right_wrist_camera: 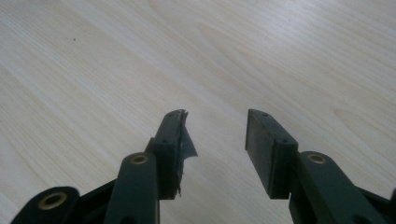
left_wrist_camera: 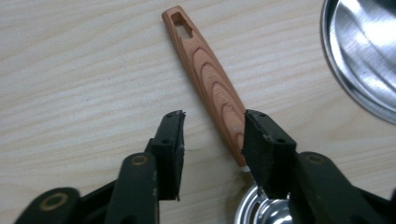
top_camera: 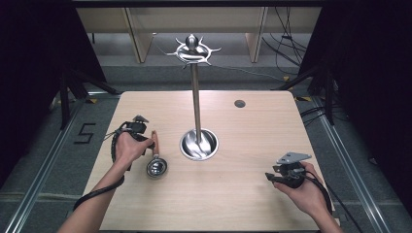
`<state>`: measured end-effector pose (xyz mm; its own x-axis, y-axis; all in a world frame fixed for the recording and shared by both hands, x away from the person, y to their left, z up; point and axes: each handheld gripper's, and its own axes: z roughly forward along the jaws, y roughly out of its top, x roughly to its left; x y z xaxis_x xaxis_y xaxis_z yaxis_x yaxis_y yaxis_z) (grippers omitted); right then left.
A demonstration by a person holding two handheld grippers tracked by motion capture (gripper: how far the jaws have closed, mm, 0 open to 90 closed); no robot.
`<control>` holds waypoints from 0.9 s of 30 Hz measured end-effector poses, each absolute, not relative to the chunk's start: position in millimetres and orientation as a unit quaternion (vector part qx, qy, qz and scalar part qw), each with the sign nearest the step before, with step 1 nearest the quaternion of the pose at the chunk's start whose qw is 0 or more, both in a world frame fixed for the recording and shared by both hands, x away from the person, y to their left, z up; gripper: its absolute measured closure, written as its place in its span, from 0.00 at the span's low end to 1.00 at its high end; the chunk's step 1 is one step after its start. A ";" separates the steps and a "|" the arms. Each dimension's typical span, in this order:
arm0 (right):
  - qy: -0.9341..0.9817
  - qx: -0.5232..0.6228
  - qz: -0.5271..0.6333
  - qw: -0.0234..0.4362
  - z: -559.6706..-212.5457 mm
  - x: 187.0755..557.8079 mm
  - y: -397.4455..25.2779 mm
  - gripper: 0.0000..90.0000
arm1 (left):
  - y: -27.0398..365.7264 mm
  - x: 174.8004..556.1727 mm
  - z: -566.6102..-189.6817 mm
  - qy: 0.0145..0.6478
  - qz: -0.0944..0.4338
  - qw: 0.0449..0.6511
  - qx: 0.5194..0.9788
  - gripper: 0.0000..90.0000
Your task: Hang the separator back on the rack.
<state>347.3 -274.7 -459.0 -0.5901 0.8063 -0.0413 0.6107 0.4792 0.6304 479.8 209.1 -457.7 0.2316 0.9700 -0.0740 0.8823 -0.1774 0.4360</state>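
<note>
The scoop point(top_camera: 156, 160) lies on the table point(top_camera: 243, 194) left of the stand's base point(top_camera: 198, 144). The left gripper point(left_wrist_camera: 212, 140), jaws wide, straddles its wooden handle point(left_wrist_camera: 210, 79) (off-centre); centre before closing. The right gripper point(right_wrist_camera: 215, 140) hovers, parted.

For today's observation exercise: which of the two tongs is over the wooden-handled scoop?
The left tongs: the scoop has its wooden handle between their open jaws. The right tongs, also open, have bare table beneath.
</note>
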 end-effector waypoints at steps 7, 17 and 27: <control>0.842 0.419 0.292 0.173 -458.3 346.4 -276.2 0.65 | 202.0 488.9 -456.7 0.626 0.078 0.187 0.753 0.48; 0.842 0.422 0.292 0.170 -459.3 347.0 -274.7 0.64 | 192.5 497.7 -469.2 0.643 0.056 0.158 0.747 0.48; 0.844 0.423 0.288 0.163 -458.1 346.2 -274.2 0.64 | 188.7 501.7 -478.6 0.634 0.060 0.136 0.759 0.59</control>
